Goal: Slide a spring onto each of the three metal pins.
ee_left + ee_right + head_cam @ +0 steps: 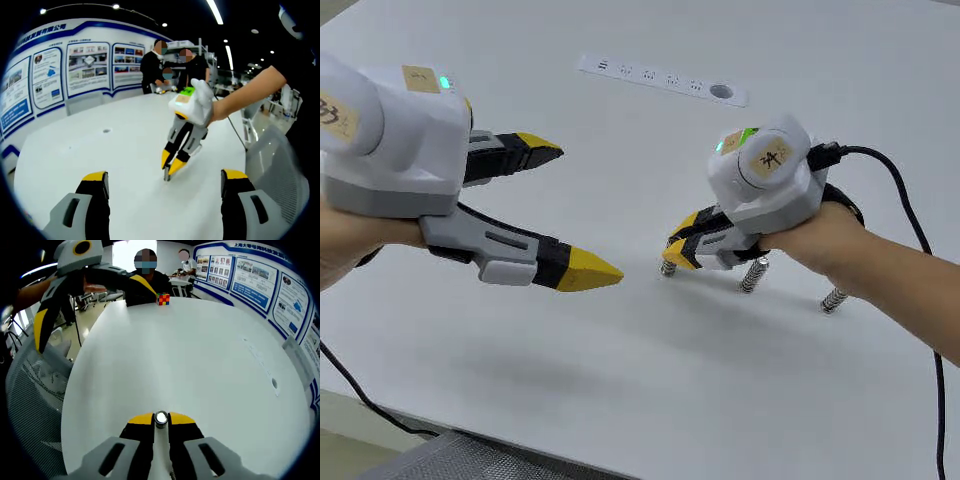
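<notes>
Risk is at your right gripper (675,255): its fingers are closed on the head of a metal pin (161,418), low on the tabletop (620,380), w/ a spring (668,268) just under the tips. If you twist or pull sideways, the pin can tip or slip out, and the spring may jump off. The gripper body also sits close above the other springs, so a careless move could knock them. Your left gripper (570,205) hangs well apart, fingers wide open, holding nothing. Count: 3 springs, i.e. one at the tips, a second spring (753,274) near it, a third spring (834,299) further right, both leaning; 1 pin head seen; 1 power strip (665,80); 1 colour cube (163,299).
</notes>
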`<state>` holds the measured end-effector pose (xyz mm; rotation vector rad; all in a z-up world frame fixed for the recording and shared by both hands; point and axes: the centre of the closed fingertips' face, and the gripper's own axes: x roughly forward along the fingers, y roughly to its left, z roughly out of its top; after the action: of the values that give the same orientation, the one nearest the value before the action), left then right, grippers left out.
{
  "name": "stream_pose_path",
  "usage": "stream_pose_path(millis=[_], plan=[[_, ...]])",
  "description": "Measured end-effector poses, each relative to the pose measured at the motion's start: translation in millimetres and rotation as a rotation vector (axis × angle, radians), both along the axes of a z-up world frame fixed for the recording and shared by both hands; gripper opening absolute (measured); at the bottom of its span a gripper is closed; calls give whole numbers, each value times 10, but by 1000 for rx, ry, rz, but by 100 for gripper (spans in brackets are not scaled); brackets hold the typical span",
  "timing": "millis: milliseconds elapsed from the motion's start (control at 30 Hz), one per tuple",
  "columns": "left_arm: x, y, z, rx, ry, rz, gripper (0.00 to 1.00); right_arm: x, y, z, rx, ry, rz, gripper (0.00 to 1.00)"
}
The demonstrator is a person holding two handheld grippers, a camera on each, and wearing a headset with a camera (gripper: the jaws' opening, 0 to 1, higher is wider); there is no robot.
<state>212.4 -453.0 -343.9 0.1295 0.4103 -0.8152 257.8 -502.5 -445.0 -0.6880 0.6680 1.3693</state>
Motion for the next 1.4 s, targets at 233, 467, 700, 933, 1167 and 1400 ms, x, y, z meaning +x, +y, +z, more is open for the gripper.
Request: stream_pose_path(millis=[233,467,700,933,1167,1400], plan=[[1,11,-9,-1,3,4,94,3,0,-44,-13,-1,7,12],[-5,-8,-8,-4,3,-3,94,19,-3,-56,-10,-4,0,12],[5,-23,26,-1,-3,-6,94,-23,-3,-10,14,14,9,19],[-13,-26,38,5,-4,-8,94,37,-43,193,78,11,-39,21],[12,-80,91,-8,-12,-9,94,172,-213,536,178,-16,-126,23],[47,-192,201,1,-32,-35,95,254,-434,1018,385,-25,-188,27]])
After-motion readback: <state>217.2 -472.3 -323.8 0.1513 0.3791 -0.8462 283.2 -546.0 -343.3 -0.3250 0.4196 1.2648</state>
